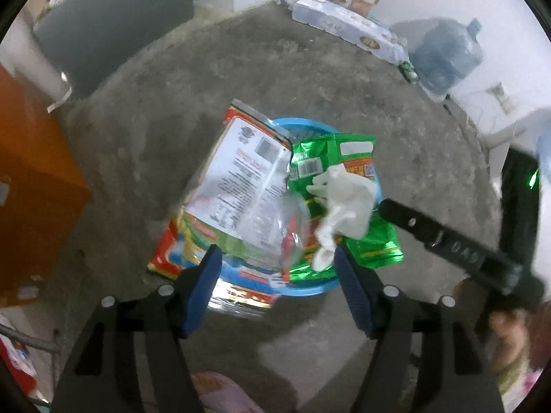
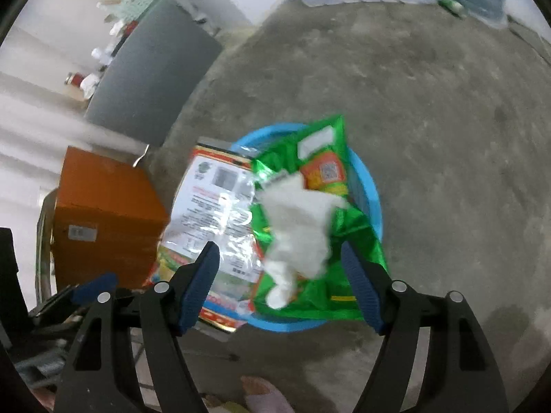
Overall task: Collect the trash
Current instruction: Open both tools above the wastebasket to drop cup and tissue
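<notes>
A round blue bin (image 1: 303,289) stands on the concrete floor, piled with trash. A large white and red snack bag (image 1: 241,172) hangs over its left rim. Beside it lies a green foil bag (image 1: 372,241), with a crumpled white tissue (image 1: 341,203) on top. My left gripper (image 1: 275,254) is open just above the pile, nothing pressed between its blue pads. My right gripper (image 2: 279,247) is open over the same bin (image 2: 372,199), the blurred tissue (image 2: 296,227) showing between its fingers, clear of the pads. The green bag (image 2: 358,234) and the white bag (image 2: 210,203) lie below.
An orange box (image 2: 103,206) stands left of the bin, with a grey cabinet (image 2: 151,79) behind it. A large water jug (image 1: 444,55) and a flat printed pack (image 1: 347,24) sit by the far wall. A person's foot (image 2: 261,392) shows at the bottom edge.
</notes>
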`<state>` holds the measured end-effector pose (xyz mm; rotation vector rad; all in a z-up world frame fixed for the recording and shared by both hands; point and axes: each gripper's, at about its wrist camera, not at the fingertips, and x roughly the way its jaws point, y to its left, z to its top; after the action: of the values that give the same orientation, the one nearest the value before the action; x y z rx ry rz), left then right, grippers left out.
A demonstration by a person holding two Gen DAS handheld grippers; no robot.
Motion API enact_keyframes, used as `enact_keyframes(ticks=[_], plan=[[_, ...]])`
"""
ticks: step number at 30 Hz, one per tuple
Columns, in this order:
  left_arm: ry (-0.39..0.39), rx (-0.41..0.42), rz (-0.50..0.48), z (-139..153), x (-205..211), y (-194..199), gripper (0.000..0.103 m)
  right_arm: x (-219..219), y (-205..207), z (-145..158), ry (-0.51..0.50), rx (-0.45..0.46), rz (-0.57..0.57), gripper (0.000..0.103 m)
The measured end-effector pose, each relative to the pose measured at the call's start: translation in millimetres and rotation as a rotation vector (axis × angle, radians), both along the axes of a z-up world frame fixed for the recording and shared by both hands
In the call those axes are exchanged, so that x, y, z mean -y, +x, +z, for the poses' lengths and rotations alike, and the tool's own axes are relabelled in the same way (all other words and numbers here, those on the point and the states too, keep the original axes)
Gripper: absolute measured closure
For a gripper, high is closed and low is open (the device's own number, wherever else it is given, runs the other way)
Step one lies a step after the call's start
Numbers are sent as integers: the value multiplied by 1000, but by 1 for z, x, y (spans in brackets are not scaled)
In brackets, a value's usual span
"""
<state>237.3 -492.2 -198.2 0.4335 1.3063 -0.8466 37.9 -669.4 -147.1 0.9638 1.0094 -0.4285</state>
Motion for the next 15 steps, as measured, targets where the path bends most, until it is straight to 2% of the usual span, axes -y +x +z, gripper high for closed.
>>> enact_keyframes(ticks=[4, 9, 15], plan=[[-56, 19, -9, 24, -8, 0, 35, 0, -17, 16, -43, 23, -16, 33], [-137, 43, -18, 76, -29, 0, 34, -1, -40, 47, -98, 80, -37, 33], [-248, 100, 4, 154, -98, -2, 26, -21, -55, 102, -186, 154, -10, 33]])
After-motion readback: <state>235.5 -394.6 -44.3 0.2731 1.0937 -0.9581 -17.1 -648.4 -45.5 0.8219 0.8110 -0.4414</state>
